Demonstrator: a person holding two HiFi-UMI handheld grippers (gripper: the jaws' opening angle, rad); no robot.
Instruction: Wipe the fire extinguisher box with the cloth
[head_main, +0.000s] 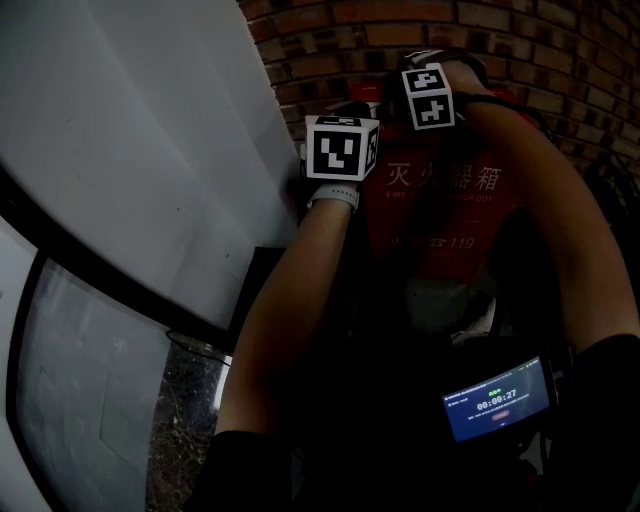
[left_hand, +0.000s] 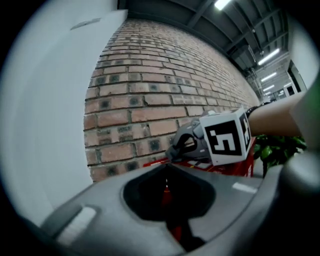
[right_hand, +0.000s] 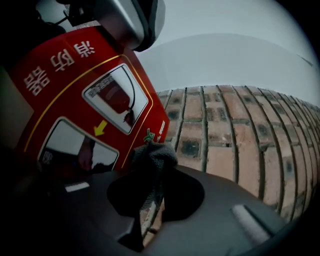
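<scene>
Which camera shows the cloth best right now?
The right gripper view: the dark grey cloth sits bunched and pinched in the right tongs, in front of the red fire extinguisher box. The head view and the left gripper view show those tongs only from outside, with no cloth visible.

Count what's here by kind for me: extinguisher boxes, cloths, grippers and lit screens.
Fire extinguisher box: 1
Grippers: 2, the left gripper and the right gripper
Cloth: 1, pinched in the right claw
Lit screen: 1
Total: 5
</scene>
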